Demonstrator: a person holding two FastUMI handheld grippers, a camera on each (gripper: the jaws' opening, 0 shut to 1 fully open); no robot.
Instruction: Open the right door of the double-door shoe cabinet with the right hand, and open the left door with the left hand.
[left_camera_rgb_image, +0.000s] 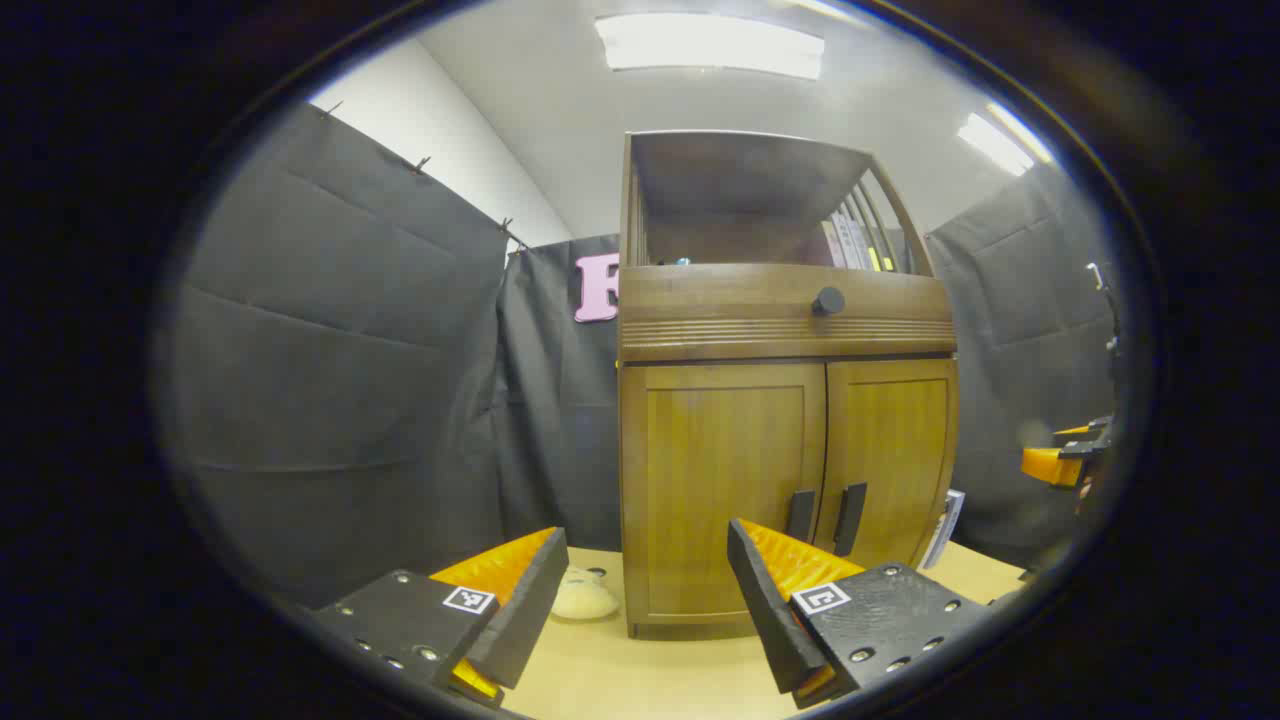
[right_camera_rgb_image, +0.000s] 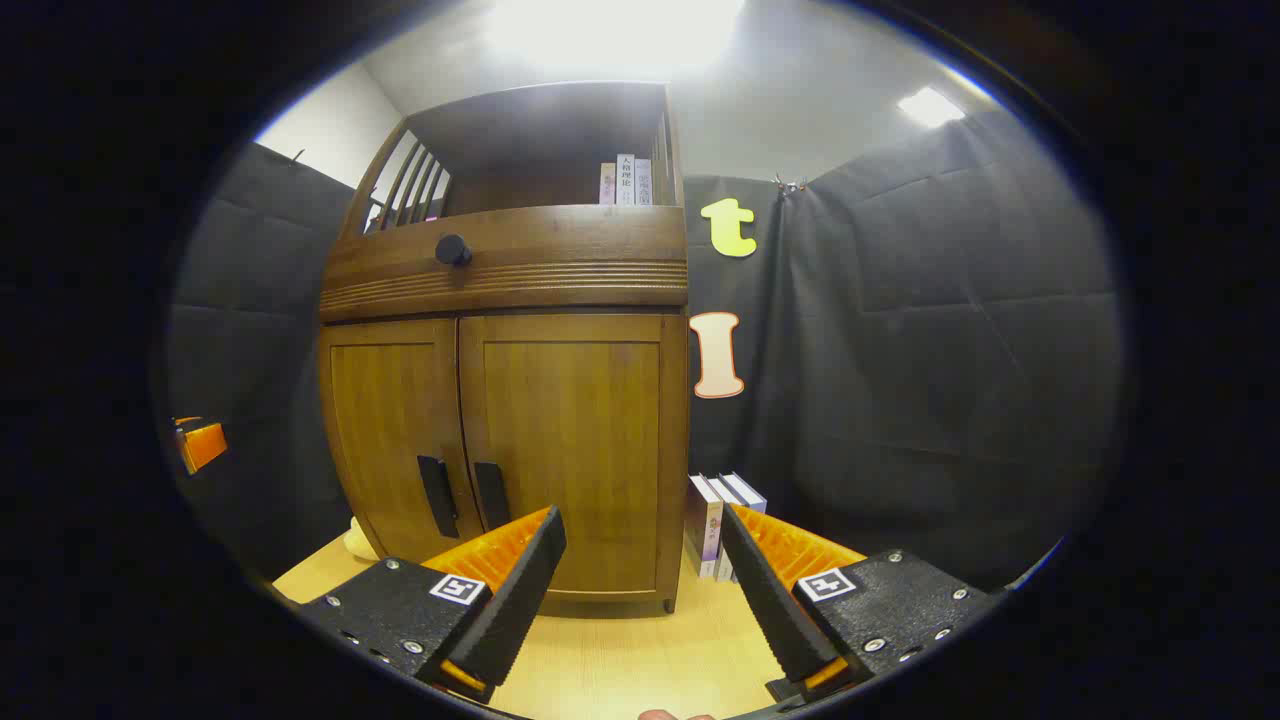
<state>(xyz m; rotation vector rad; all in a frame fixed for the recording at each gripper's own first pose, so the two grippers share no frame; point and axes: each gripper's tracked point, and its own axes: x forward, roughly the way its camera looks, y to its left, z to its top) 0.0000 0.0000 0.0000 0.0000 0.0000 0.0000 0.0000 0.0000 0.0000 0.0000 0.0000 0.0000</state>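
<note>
Left gripper view: the left tongs (left_camera_rgb_image: 645, 590) stand wide apart and hold nothing, low over the pale wooden surface (left_camera_rgb_image: 640, 670). Ahead stands the brown wooden double-door shoe cabinet (left_camera_rgb_image: 785, 400) with both doors closed. Its left door (left_camera_rgb_image: 725, 480) and right door (left_camera_rgb_image: 890, 455) meet at two dark upright handles (left_camera_rgb_image: 825, 515) side by side. Above the doors runs a drawer front with a round dark knob (left_camera_rgb_image: 828, 300), and over that an open shelf with a few books (left_camera_rgb_image: 850, 240). A small cream rounded object (left_camera_rgb_image: 585, 597) lies on the surface just beside the cabinet's left foot. At the far right edge part of the right tongs (left_camera_rgb_image: 1065, 460) shows, well apart from the cabinet; how wide they stand there cannot be told.

Right gripper view: the right tongs (right_camera_rgb_image: 640, 585) are also spread wide and empty above the surface, near the closed right door but not touching it. Several upright books (right_camera_rgb_image: 715, 520) stand just beside the cabinet's right side.
</note>
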